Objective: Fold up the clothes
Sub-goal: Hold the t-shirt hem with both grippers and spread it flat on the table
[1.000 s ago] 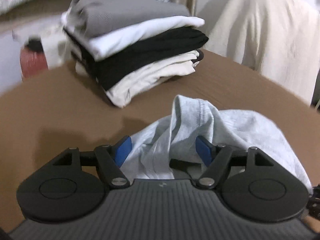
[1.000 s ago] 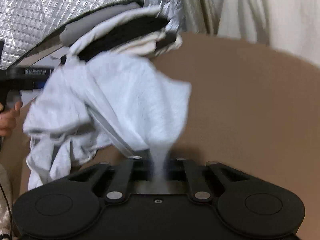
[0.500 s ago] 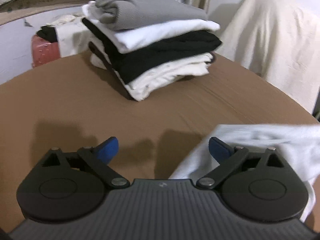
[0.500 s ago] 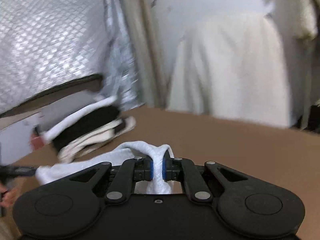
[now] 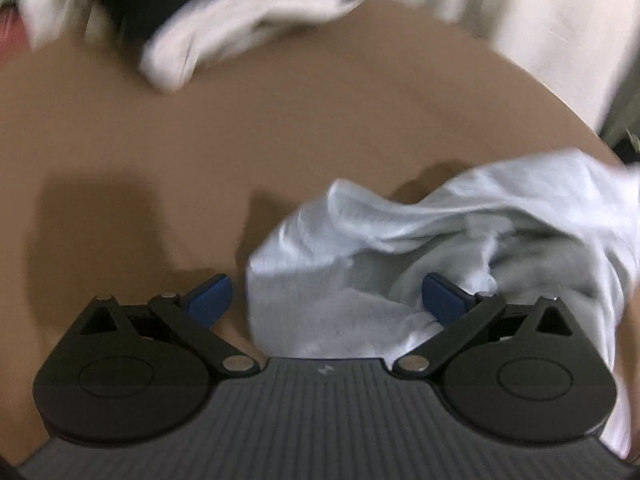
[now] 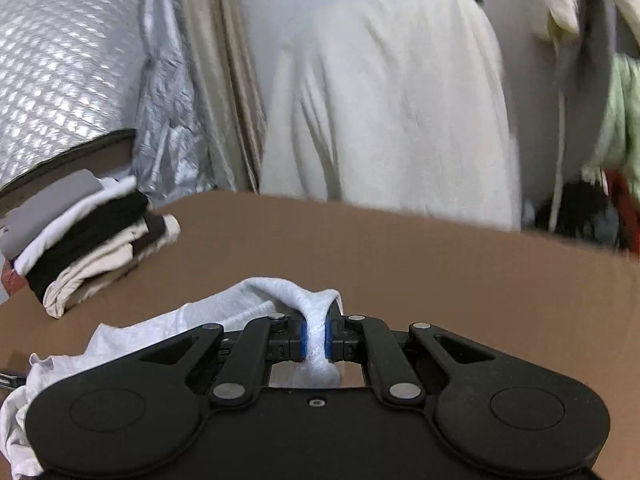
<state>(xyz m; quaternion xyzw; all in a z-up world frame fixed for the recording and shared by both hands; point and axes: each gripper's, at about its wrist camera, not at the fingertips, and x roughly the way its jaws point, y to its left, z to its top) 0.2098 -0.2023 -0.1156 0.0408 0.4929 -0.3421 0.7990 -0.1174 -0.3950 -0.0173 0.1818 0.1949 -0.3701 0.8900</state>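
A crumpled pale grey-white garment (image 5: 400,256) lies bunched on the brown table (image 5: 240,140). My left gripper (image 5: 326,300) is open, its blue pads wide apart, with a fold of the cloth lying between them. In the right wrist view my right gripper (image 6: 316,340) is shut on a bunched edge of the same garment (image 6: 280,300), which trails off to the left and down past the gripper body. A stack of folded clothes (image 6: 80,232) sits at the table's far left; in the left wrist view the stack (image 5: 240,20) is blurred.
A chair draped in cream cloth (image 6: 392,120) stands behind the table's far edge. Silver quilted material (image 6: 60,72) rises at the back left. More clothes hang at the right (image 6: 616,120). Bare brown tabletop (image 6: 440,264) spreads ahead of the right gripper.
The left gripper has dipped down and toward the garment, so cloth now lies between its open pads. The right gripper keeps its hold and has shifted a little to the right.
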